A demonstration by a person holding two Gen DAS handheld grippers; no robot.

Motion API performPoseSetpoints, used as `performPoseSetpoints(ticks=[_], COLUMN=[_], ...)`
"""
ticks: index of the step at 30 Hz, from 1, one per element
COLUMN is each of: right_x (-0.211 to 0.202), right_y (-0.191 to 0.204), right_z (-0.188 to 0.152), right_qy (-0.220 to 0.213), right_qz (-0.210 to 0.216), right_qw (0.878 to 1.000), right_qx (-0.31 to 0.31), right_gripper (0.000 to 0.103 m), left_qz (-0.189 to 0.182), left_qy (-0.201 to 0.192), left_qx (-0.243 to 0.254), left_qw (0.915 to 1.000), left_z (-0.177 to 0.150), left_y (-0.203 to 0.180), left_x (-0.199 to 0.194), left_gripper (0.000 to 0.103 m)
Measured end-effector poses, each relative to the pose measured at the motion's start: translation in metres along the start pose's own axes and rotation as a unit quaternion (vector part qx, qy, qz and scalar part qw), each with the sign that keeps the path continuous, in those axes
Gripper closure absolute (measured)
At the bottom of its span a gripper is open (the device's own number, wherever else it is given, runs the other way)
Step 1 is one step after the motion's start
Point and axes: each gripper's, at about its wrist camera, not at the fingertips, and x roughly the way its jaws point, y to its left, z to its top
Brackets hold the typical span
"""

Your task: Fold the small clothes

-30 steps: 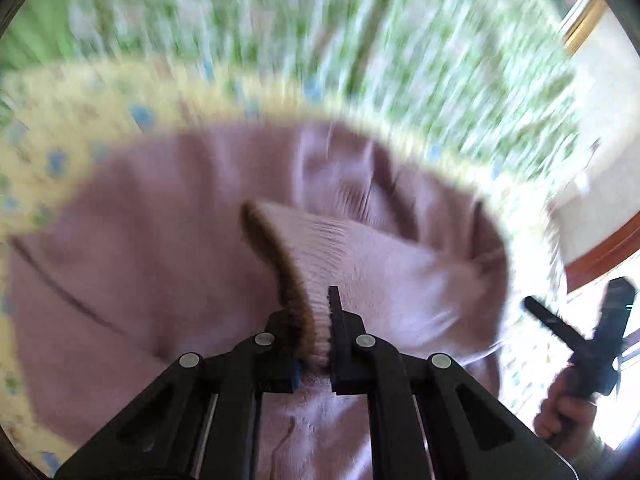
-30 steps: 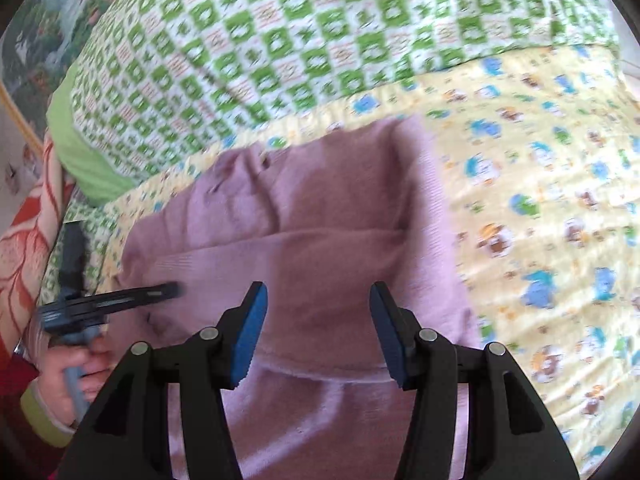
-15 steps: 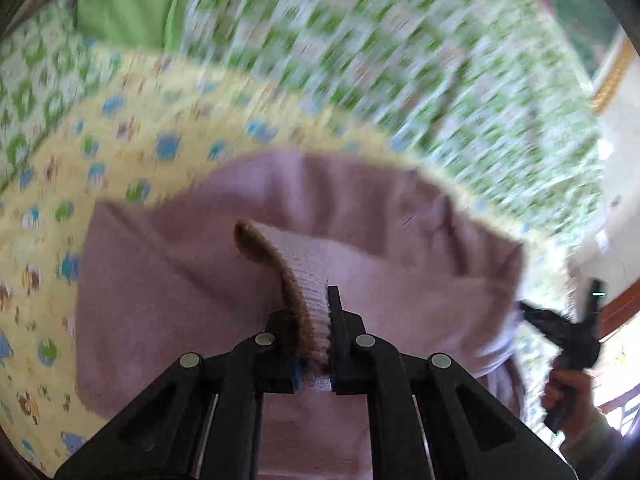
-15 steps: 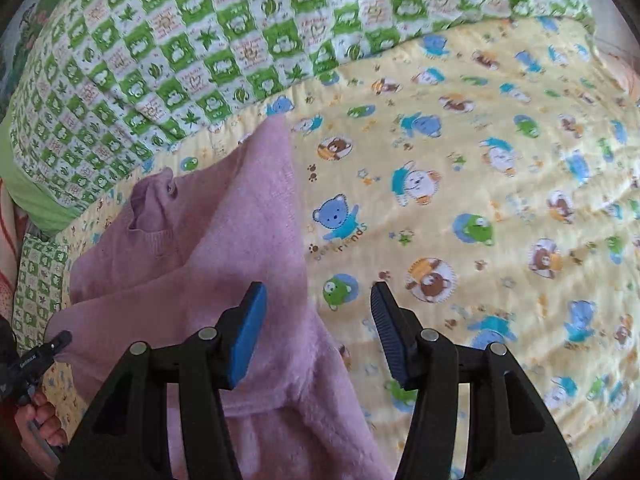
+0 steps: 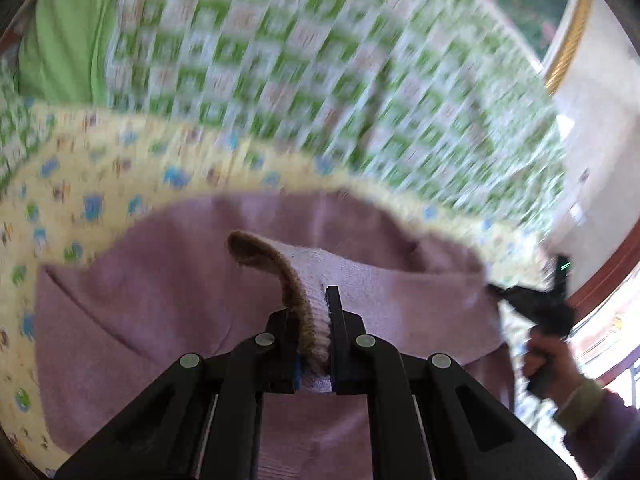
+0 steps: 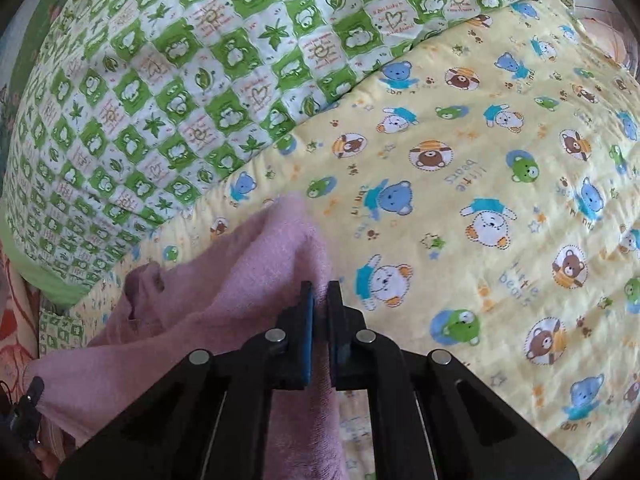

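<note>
While both claws pinch pink sweater [image 5: 168,320]: left gripper [image 5: 316,320] clamps ribbed hem, right gripper [image 6: 319,312] clamps edge. Bear sheet [image 6: 460,200] below, green quilt [image 6: 180,80] behind; left view blurry.

Pink knit sweater [image 5: 168,320], soft and fuzzy, spread partly folded ahead of the left claw [image 5: 316,332]. Ribbed cuff [image 5: 304,280] with a brown inner edge pinched between that claw's fingers, arching up and curling left above them. Right-hand edge [image 6: 304,248] clamped in the right claw [image 6: 319,320], rising to a peak just beyond its tips. Neck opening [image 6: 140,280] lying further left of that claw.
</note>
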Motion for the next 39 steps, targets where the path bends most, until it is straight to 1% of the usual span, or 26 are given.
performPoseSetpoints(ticks=[2, 5, 7, 9, 10, 11, 12, 14, 16, 17, 19, 20, 21, 22, 23, 25, 27, 28, 29, 30, 33, 34, 36, 37, 38, 39], right_x=[0.010, 0.014, 0.015, 0.010, 0.005, 0.000, -0.007, -0.016, -0.015, -0.012, 0.004, 0.014, 0.024, 0.033, 0.038, 0.027, 0.004, -0.004, -0.003, 0.005, 0.046, 0.051, 0.046, 0.040, 0.033, 0.026], right_y=[-0.005, -0.003, 0.000, 0.007, 0.012, 0.014, 0.020, 0.033, 0.049, 0.056, 0.069, 0.070, 0.069, 0.067, 0.064, 0.060, 0.051, 0.046, 0.041, 0.038, 0.030, 0.030, 0.036, 0.040, 0.043, 0.047], right_z=[-0.004, -0.011, -0.011, -0.006, -0.003, 0.000, 0.004, 0.012, 0.019, 0.022, 0.023, 0.021, 0.019, 0.018, 0.018, 0.023, 0.030, 0.033, 0.035, 0.037, 0.033, 0.030, 0.025, 0.025, 0.025, 0.022], right_qy=[0.017, 0.024, 0.034, 0.035, 0.031, 0.024, 0.010, -0.011, -0.014, -0.010, 0.008, 0.015, 0.029, 0.044, 0.056, 0.028, -0.030, -0.054, -0.060, -0.051, 0.032, 0.040, 0.014, 0.008, 0.003, -0.004], right_qz=[-0.008, -0.013, -0.010, -0.017, -0.024, -0.022, -0.021, -0.019, -0.015, -0.017, -0.051, -0.065, -0.073, -0.076, -0.078, -0.063, -0.004, 0.021, 0.010, -0.005, 0.005, 0.007, 0.013, 0.015, 0.020, 0.020], right_qw=[1.000, 0.999, 0.999, 0.999, 0.998, 0.998, 0.998, 0.997, 0.996, 0.995, 0.991, 0.988, 0.987, 0.986, 0.986, 0.990, 0.996, 0.997, 0.997, 0.998, 0.999, 0.999, 1.000, 1.000, 1.000, 1.000], right_qx=[-0.006, -0.018, -0.018, -0.030, -0.039, -0.045, -0.052, -0.069, -0.088, -0.097, -0.126, -0.137, -0.144, -0.142, -0.134, -0.120, -0.085, -0.058, -0.039, -0.027, 0.000, 0.006, 0.000, -0.001, -0.001, -0.002], right_gripper=[0.097, 0.096, 0.093, 0.090, 0.085, 0.082, 0.074, 0.056, 0.049, 0.049, 0.049, 0.050, 0.055, 0.080, 0.095, 0.095, 0.096, 0.096, 0.096, 0.096, 0.093, 0.093, 0.087, 0.078, 0.063, 0.055], left_qz=[0.031, 0.041, 0.036, 0.036, 0.036, 0.041, 0.047, 0.047, 0.049, 0.057, 0.072, 0.074, 0.068, 0.065, 0.068, 0.060, 0.040, 0.042, 0.044, 0.050, 0.069, 0.072, 0.076, 0.077, 0.079, 0.079], left_qy=[0.044, 0.079, 0.082, 0.079, 0.076, 0.074, 0.073, 0.080, 0.095, 0.101, 0.108, 0.110, 0.112, 0.110, 0.103, 0.067, 0.037, 0.031, 0.035, 0.046, 0.073, 0.075, 0.076, 0.075, 0.077, 0.083], left_qx=[0.003, -0.002, -0.007, -0.018, -0.028, -0.037, -0.043, -0.054, -0.060, -0.050, -0.028, -0.009, 0.000, 0.011, 0.020, 0.032, 0.029, 0.029, 0.031, 0.031, 0.030, 0.032, 0.036, 0.036, 0.035, 0.030], left_qw=[0.9985, 0.9960, 0.9959, 0.9960, 0.9961, 0.9957, 0.9953, 0.9942, 0.9925, 0.9920, 0.9912, 0.9912, 0.9913, 0.9918, 0.9922, 0.9954, 0.9981, 0.9982, 0.9979, 0.9972, 0.9945, 0.9941, 0.9936, 0.9936, 0.9933, 0.9930], left_z=[-0.017, -0.034, -0.037, -0.033, -0.029, -0.024, -0.021, -0.017, -0.016, -0.017, -0.020, -0.022, -0.024, -0.024, -0.024, -0.019, -0.015, -0.013, -0.013, -0.014, -0.017, -0.019, -0.020, -0.021, -0.023, -0.024], left_y=[0.016, 0.032, 0.036, 0.039, 0.042, 0.043, 0.045, 0.047, 0.048, 0.043, 0.034, 0.027, 0.024, 0.019, 0.016, 0.009, 0.010, 0.012, 0.015, 0.020, 0.032, 0.033, 0.036, 0.038, 0.040, 0.043], left_x=[0.034, 0.051, 0.046, 0.040, 0.038, 0.039, 0.040, 0.048, 0.059, 0.066, 0.073, 0.076, 0.077, 0.075, 0.071, 0.049, 0.031, 0.029, 0.031, 0.037, 0.056, 0.059, 0.058, 0.056, 0.055, 0.054], left_gripper=[0.095, 0.094, 0.087, 0.068, 0.060, 0.043, 0.041, 0.041, 0.041, 0.043, 0.052, 0.076, 0.095, 0.095, 0.096, 0.097, 0.099, 0.099, 0.099, 0.099, 0.098, 0.098, 0.098, 0.098, 0.098, 0.098])
